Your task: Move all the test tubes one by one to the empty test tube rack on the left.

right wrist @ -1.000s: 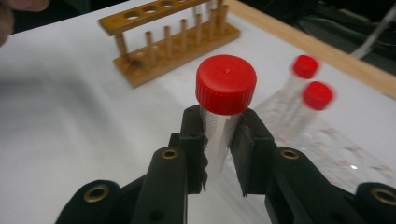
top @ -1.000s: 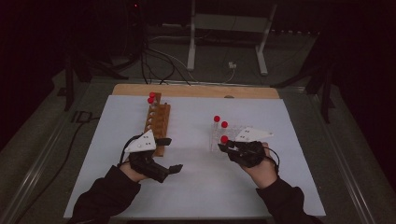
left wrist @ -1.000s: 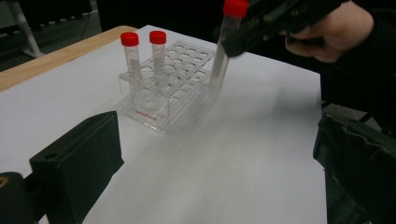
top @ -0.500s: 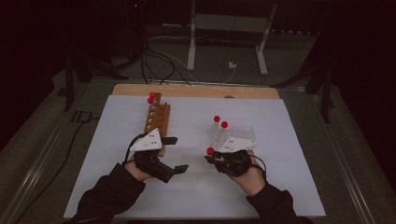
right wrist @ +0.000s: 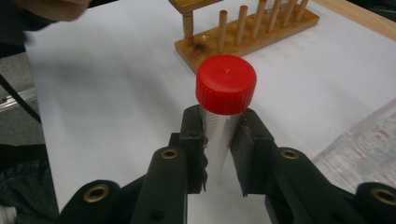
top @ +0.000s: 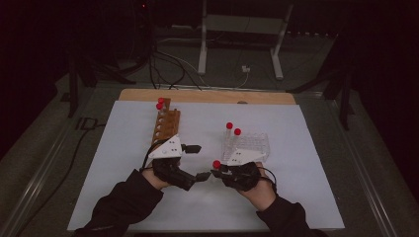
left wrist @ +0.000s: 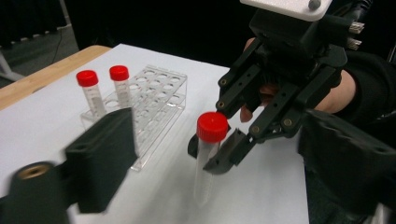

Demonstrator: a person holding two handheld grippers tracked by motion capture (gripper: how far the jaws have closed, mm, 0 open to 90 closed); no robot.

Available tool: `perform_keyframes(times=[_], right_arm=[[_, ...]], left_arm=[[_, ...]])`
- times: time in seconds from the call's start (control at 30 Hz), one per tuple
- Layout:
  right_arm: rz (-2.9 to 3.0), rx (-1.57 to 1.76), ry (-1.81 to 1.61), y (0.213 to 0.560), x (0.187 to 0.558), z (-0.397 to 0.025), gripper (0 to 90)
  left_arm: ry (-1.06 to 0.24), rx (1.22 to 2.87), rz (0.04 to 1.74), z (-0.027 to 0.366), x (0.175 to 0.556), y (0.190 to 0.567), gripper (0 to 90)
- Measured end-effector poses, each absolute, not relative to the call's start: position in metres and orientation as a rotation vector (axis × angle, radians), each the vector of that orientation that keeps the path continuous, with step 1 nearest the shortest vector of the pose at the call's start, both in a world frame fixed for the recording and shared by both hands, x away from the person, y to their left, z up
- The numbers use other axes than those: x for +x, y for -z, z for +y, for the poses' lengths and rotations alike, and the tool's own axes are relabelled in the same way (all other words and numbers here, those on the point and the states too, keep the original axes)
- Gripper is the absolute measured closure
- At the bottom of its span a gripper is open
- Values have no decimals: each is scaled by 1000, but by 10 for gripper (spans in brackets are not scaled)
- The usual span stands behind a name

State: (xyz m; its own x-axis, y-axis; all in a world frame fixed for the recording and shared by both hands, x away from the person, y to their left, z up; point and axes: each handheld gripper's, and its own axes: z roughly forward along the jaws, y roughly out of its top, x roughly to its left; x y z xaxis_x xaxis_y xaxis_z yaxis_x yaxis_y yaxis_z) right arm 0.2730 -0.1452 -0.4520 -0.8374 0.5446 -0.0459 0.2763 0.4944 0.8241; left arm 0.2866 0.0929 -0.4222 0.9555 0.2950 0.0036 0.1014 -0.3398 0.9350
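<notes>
My right gripper point(top: 215, 172) is shut on a clear tube with a red cap point(top: 216, 164), holding it upright just below the cap point(right wrist: 226, 84). My left gripper point(top: 198, 161) stands open, its jaws wide apart on either side of that tube point(left wrist: 210, 140), not touching it. In the left gripper view, the right gripper point(left wrist: 211, 151) faces me with the tube between its fingertips. A clear plastic rack point(top: 252, 143) holds two red-capped tubes point(top: 229, 126). A wooden rack point(top: 166, 123) carries red-capped tubes at its far end point(top: 160, 102).
White sheet point(top: 306, 187) covers the table, with a wooden edge point(top: 207, 95) at the back. The wooden rack's pegs point(right wrist: 247, 28) stand beyond the held tube in the right gripper view. Cables and a stand's legs lie on the floor behind the table.
My right gripper has carried the tube left and toward the person, away from the clear rack. The left gripper has shifted right, its open jaws now flanking the tube.
</notes>
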Motion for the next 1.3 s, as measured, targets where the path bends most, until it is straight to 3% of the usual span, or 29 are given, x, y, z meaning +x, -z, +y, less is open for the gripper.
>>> perform_keyframes(times=[0.33, 0.73, 1.13, 1.3], right_arm=[[2449, 675, -1279, 451, 270, -142, 748], [2448, 672, -1292, 448, 269, -142, 748], [2445, 672, -1300, 448, 270, -143, 739], [2431, 684, -1335, 448, 271, -146, 587]], left_arm=[[-222, 1937, 256, 77, 290, 427, 456], [-222, 1979, 229, 69, 293, 433, 702], [-224, 1976, 225, 69, 294, 432, 723], [-259, 1970, 249, 74, 295, 428, 723]])
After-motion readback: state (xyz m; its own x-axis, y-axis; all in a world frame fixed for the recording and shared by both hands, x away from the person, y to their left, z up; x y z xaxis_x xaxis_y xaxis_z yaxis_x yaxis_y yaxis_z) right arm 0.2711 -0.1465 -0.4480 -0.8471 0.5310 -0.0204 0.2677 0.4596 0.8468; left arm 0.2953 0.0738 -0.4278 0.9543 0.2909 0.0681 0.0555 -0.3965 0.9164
